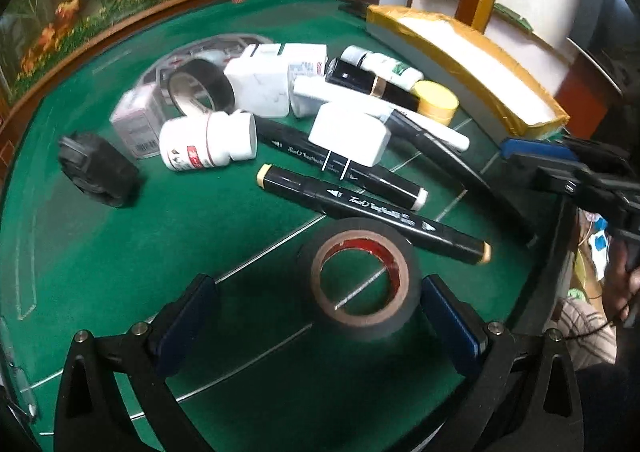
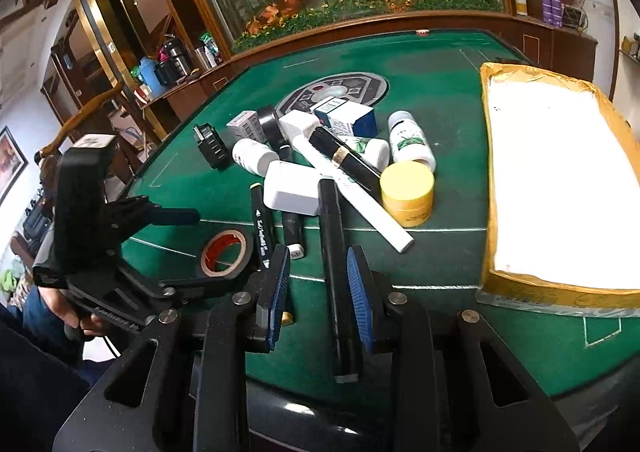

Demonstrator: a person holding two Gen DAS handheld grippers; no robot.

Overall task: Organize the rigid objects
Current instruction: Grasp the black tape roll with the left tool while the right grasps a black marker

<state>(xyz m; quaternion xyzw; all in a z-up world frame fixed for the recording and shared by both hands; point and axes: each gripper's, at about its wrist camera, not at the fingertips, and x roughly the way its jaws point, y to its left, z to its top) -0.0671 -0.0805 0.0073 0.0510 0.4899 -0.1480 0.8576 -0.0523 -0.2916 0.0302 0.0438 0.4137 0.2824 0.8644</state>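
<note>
A heap of small objects lies on the green felt table (image 1: 100, 252). My left gripper (image 1: 316, 316) is open around a black tape roll (image 1: 360, 280), which lies flat between its blue pads; the roll also shows in the right wrist view (image 2: 224, 252). My right gripper (image 2: 318, 292) is open, its pads on either side of a long black marker (image 2: 336, 252) without gripping it. Two more black markers (image 1: 368, 208), a white charger plug (image 1: 348, 138), white bottles (image 1: 208, 144), a yellow jar (image 2: 408, 192) and a white pen (image 2: 360, 196) lie in the heap.
A yellow-taped box with a white inside (image 2: 556, 188) stands at the right. A second tape roll (image 1: 200, 86), small cartons (image 1: 136, 124) and a black clip-like part (image 1: 100, 172) lie at the heap's far and left side. The table's near edge is close to both grippers.
</note>
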